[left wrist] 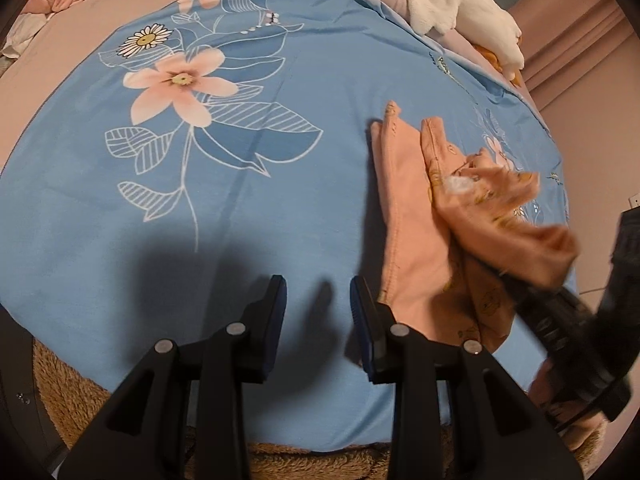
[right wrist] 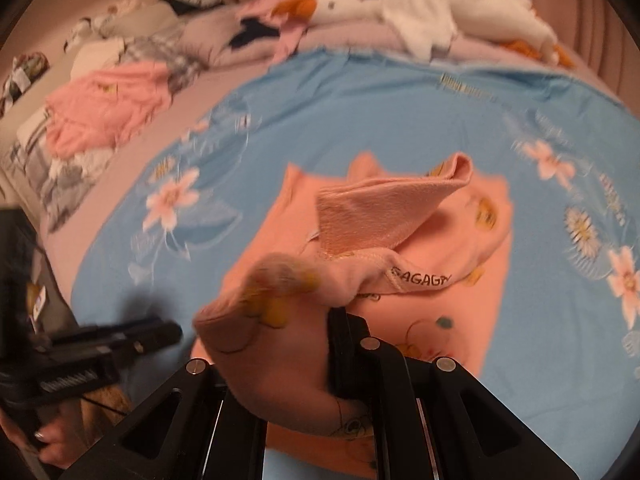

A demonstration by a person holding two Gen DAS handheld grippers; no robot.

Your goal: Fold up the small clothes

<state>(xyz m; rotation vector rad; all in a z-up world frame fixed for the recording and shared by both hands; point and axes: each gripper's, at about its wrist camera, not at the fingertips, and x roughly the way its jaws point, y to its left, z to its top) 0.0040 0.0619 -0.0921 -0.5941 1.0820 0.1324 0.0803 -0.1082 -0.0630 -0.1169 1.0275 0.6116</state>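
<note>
Peach-orange knit garment, prob a kid's top w/ little yellow prints, is lying toward the right edge of the blue floral sheet, one part already flat. My right gripper is clamped on a bunched fold of it and has that bit lifted over the flat part; you can see the paler, looped inside of the fabric and a neck label. My left gripper is hanging just beside the garment's near-left edge w/ fingers apart, holding nothing. Biggest risk imo: fabric is soft and stretchy, so the pinched wad could slip out mid-fold or land crooked, esp. since nothing pins the flat layer and it may drag along. Sheet is smooth and thin, so it could wrinkle too. Fuzzy brown blanket sits under the sheet's near edge; plush white goose at the far edge, well clear.
</note>
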